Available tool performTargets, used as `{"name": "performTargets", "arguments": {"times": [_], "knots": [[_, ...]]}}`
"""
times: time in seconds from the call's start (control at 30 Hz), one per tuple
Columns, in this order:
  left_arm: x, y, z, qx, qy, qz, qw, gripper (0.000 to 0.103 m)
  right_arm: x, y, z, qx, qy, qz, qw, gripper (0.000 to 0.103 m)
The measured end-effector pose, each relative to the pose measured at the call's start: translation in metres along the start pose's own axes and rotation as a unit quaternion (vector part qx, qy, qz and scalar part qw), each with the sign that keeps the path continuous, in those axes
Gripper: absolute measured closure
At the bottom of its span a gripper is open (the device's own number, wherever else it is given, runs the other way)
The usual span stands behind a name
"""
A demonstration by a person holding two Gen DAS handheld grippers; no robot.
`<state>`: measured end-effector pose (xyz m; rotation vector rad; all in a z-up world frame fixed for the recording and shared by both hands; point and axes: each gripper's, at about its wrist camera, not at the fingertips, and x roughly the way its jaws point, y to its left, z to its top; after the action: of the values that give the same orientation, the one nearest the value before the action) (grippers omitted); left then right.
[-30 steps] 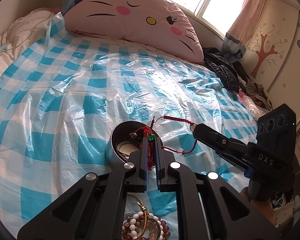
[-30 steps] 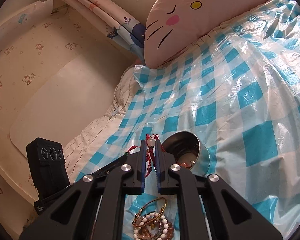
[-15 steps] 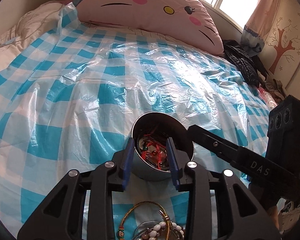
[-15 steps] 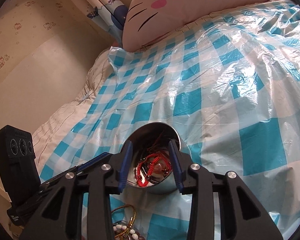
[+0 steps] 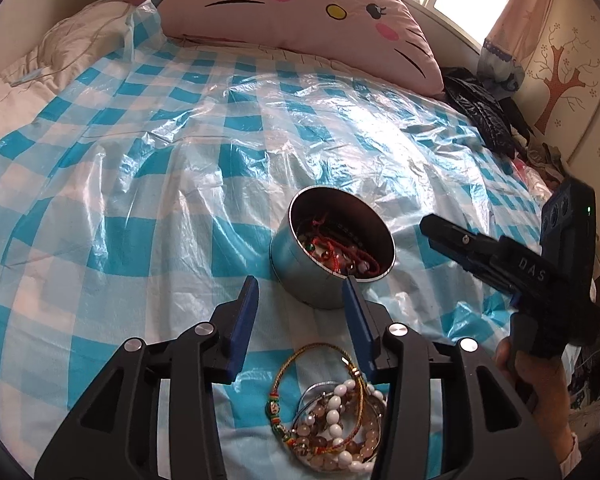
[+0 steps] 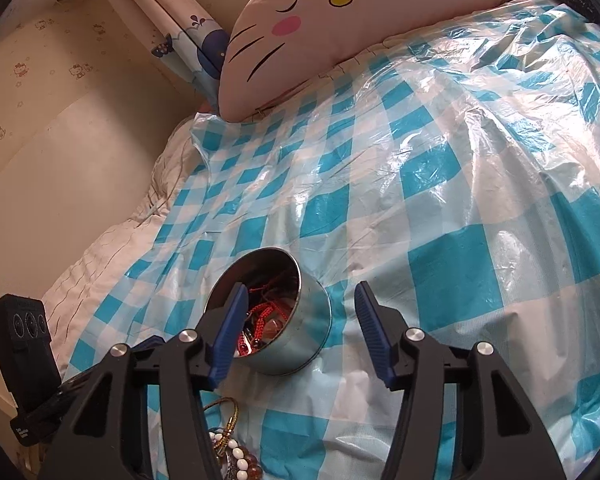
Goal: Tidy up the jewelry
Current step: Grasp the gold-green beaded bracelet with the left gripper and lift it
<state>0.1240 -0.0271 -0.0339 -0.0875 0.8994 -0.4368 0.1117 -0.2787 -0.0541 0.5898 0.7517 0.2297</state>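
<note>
A round metal tin (image 5: pixel 300 276) stands on the checked bed cover, also in the right wrist view (image 6: pixel 300 340). A red cord bracelet (image 5: pixel 340 254) lies inside it with other pieces; it shows in the right wrist view too (image 6: pixel 266 314). My left gripper (image 5: pixel 300 292) is open and empty, just short of the tin. My right gripper (image 6: pixel 300 300) is open and empty above the tin's right side; it shows in the left wrist view (image 5: pixel 436 226). A pile of bead bracelets and gold bangles (image 5: pixel 332 408) lies below the left gripper, and it also shows partly in the right wrist view (image 6: pixel 232 456).
A pink cat-face pillow (image 5: pixel 300 4) lies at the head of the bed. The blue-and-white plastic cover (image 5: pixel 160 160) spreads wide around the tin. Dark clothes (image 5: pixel 484 108) are heaped at the right edge. A beige wall (image 6: pixel 60 140) borders the bed's left side.
Both grippers held the red cord bracelet over the tin, then opened and dropped it in. Both have since pulled back and opened wider.
</note>
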Motion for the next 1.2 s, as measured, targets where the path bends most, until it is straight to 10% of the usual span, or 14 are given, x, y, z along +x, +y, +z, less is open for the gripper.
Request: {"name": "performTargets", "arguments": {"times": [0.6,0.87,1.2], "knots": [[0.03,-0.026,-0.037,0.193,0.101,0.098,0.9711,0.063,-0.022,0.009,-0.023,-0.001,0.011,-0.008,1.0,0.034],[0.022,-0.034,-0.049,0.213,0.101,0.105,0.9661,0.095,-0.026,0.01,-0.028,-0.001,0.012,-0.009,1.0,0.034],[-0.02,-0.009,-0.046,0.059,0.036,0.051,0.9963,0.096,-0.041,0.013,-0.051,-0.008,0.023,-0.018,1.0,0.031]]}}
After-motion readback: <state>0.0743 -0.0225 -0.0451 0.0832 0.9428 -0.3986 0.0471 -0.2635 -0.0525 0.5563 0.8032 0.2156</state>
